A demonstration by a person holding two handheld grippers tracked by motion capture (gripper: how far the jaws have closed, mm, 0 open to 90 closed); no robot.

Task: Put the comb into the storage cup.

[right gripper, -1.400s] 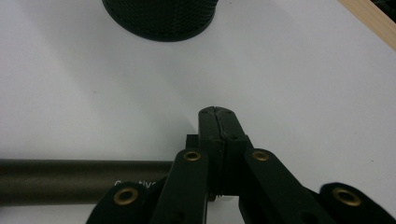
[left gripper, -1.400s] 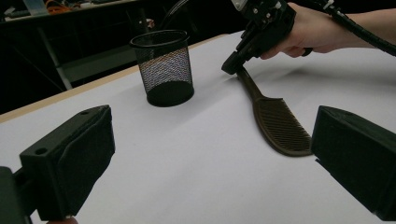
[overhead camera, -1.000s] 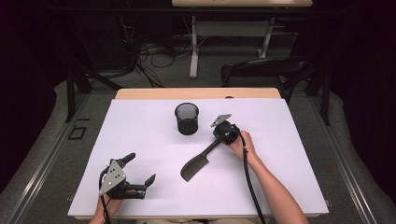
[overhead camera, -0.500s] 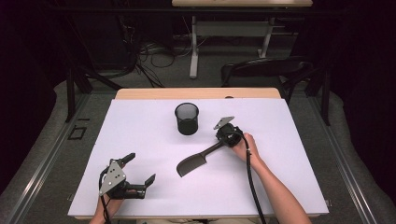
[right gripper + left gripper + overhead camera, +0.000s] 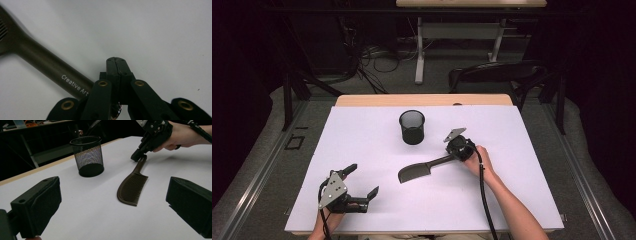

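Note:
A dark brown comb [image 5: 417, 172] lies flat on the white table [image 5: 522, 190], teeth end to the left, also seen in the left gripper view [image 5: 132, 187]. My right gripper [image 5: 454, 156] is shut with its jaws pressed together and nothing between them. Its tip [image 5: 138, 157] rests on the table against the end of the comb's handle. In the right gripper view the handle [image 5: 42, 62] runs past the left side of the closed jaws [image 5: 116, 61]. My left gripper [image 5: 362, 180] sits open near the front left corner, its jaws [image 5: 110, 205] wide apart and empty.
A black mesh cup [image 5: 412, 127] stands upright behind the comb, near the table's far middle [image 5: 87, 155]. A dark chair [image 5: 497, 75] and cables lie beyond the far edge.
The comb has swung flatter: its teeth end moved left and away from the front edge, with the right gripper at its handle end. The left gripper has not moved.

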